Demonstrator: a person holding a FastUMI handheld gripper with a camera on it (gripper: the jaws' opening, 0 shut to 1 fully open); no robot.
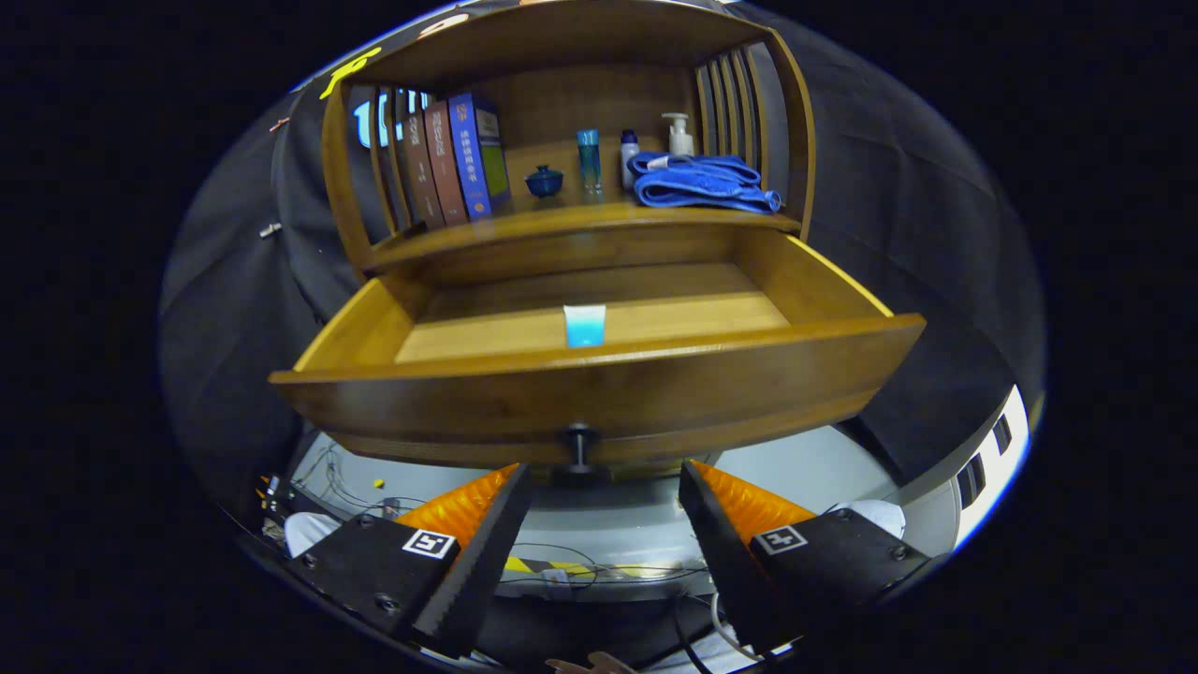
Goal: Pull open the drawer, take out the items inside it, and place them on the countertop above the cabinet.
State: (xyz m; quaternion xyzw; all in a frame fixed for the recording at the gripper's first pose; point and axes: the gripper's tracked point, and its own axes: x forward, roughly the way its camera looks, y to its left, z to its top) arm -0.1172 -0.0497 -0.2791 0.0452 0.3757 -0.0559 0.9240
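The wooden drawer (599, 388) is pulled far out of the cabinet. A small white-and-blue tube (584, 326) stands inside it, near the front wall at the middle. The drawer's dark knob (579, 446) hangs under the front panel, just ahead of my fingers. My gripper (604, 487) is open below the drawer front, with the knob above the gap and nothing between the fingers. Above the drawer lies the countertop (571, 220) of the cabinet.
On the countertop stand several books (454, 159) at the left, a small blue lidded pot (544, 180), a blue bottle (589, 161), a white bottle (630, 154), a pump bottle (679, 136) and a folded blue cloth (702, 183). Cables lie on the grey floor (805, 468) below.
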